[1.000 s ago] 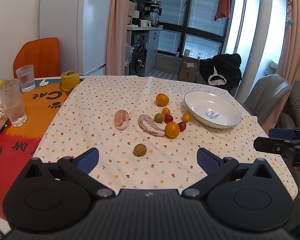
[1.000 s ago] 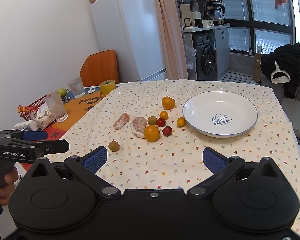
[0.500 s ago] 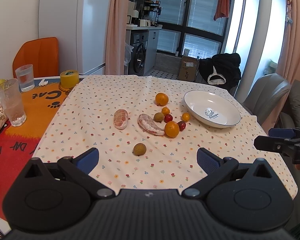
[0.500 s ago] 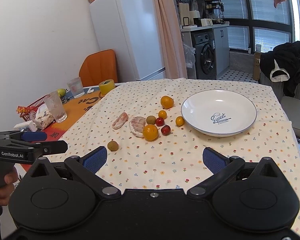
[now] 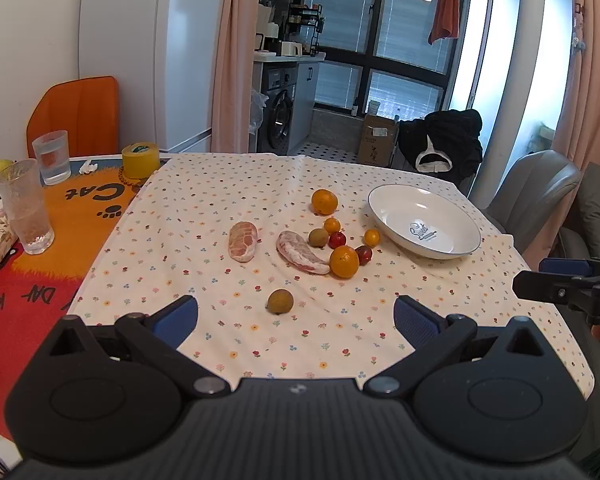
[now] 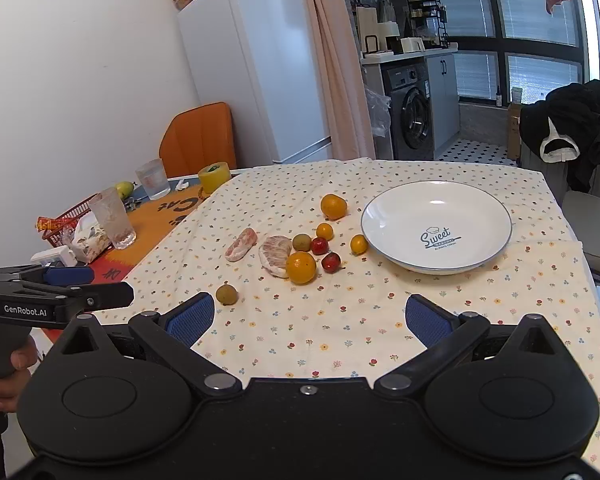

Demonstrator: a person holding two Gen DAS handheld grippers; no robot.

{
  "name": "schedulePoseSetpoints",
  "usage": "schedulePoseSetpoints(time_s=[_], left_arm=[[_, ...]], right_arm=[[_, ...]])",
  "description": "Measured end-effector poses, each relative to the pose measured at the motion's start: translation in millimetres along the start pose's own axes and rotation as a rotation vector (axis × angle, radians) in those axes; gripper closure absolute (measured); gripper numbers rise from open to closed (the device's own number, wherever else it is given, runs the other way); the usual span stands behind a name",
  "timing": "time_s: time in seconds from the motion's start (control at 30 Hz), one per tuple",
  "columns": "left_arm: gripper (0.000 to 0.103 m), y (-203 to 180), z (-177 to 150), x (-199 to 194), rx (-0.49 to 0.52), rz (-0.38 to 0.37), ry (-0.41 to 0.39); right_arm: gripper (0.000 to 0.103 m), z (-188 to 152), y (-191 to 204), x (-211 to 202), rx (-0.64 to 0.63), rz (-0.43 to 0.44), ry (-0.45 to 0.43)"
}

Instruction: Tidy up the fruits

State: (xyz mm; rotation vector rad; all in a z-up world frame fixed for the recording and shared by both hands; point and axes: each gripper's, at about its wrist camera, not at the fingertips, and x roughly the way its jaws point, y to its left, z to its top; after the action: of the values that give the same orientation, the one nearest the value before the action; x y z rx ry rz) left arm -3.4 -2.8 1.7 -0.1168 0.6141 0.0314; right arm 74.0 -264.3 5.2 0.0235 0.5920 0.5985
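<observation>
Nothing is placed yet in the glossy white plate [image 6: 500, 216]; all fruit lies beside it on the soft flowered cloth [image 6: 340, 340]: round smooth oranges [image 6: 301, 267], small red tomatoes [image 6: 331, 262], rough pink peeled segments [image 6: 275, 254]. The left gripper [image 5: 296, 316] and right gripper [image 6: 308, 316] are held spread wide and empty.

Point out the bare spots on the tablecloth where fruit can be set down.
Bare cloth lies between the lone brown fruit and the plate, and behind the top orange. Crowded: the cluster around the front orange.
</observation>
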Motion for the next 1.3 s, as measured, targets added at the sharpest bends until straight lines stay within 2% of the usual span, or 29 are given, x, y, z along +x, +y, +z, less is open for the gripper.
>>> schedulePoseSetpoints(time_s=[0.97, 1.3], left_arm=[[0.0, 1.7, 1.2, 0.0, 0.0, -0.004, 0.002], [0.0, 14.9, 8.3, 20.2, -0.041, -0.002, 0.027]], right_arm=[[0.0, 1.6, -1.0, -0.5, -0.003, 0.002, -0.001], [0.0, 6.9, 0.6, 26.2, -0.054, 0.014, 0.029]])
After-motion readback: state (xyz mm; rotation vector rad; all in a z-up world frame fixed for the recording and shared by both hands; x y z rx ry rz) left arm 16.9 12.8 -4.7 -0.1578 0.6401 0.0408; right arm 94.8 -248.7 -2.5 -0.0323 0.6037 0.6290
